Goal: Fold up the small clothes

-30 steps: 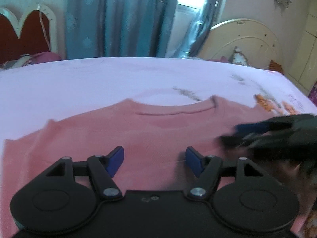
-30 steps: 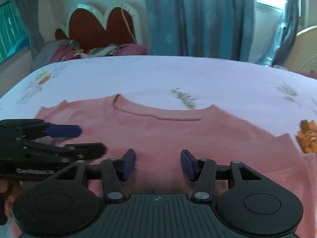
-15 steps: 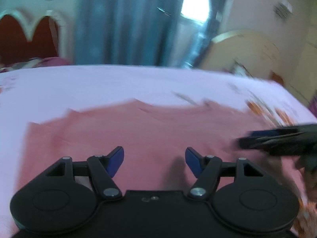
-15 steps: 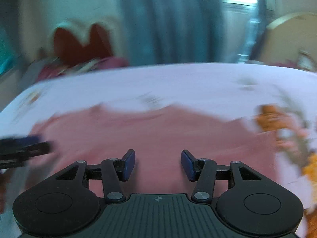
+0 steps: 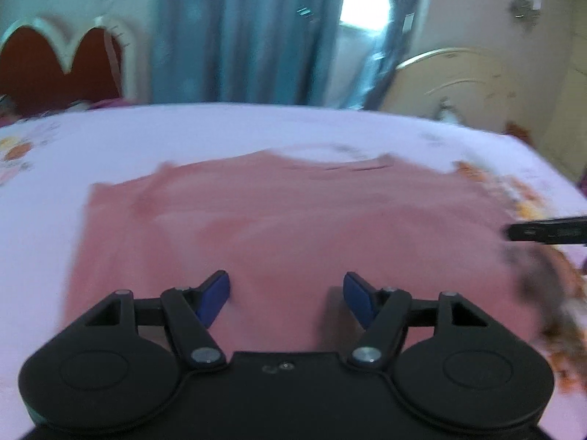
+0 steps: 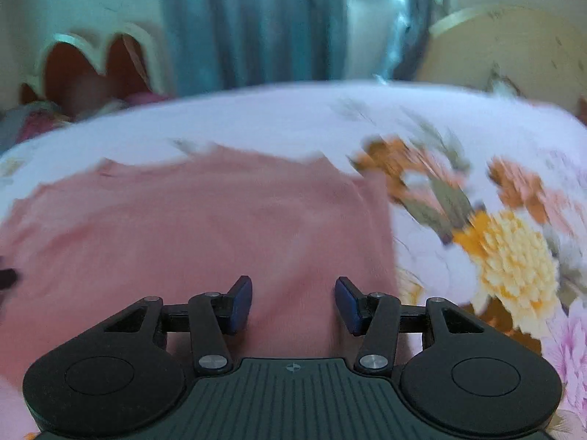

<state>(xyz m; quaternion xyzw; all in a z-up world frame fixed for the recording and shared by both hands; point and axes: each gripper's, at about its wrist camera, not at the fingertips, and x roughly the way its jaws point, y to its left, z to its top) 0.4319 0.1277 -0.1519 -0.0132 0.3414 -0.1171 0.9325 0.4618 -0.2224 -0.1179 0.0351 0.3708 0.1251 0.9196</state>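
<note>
Both grippers have swung outward over the last second: a second ago each wrist view was centred on the neckline, now my left gripper point(image 5: 286, 295) looks toward the left sleeve side and my right gripper point(image 6: 293, 302) sits near the right edge of the pink shirt point(image 5: 293, 227)

Shirt lies flat on the floral bedsheet point(image 6: 495, 249), collar at the far side; cloth shows between and ahead of both sets of jaws

Both jaws wide apart, holding nothing

Right gripper only a dark tip at the right edge of the left view

Both views blurred, so hem detail unclear

My read: spreading out to take opposite sides, first fold not yet begun
</note>
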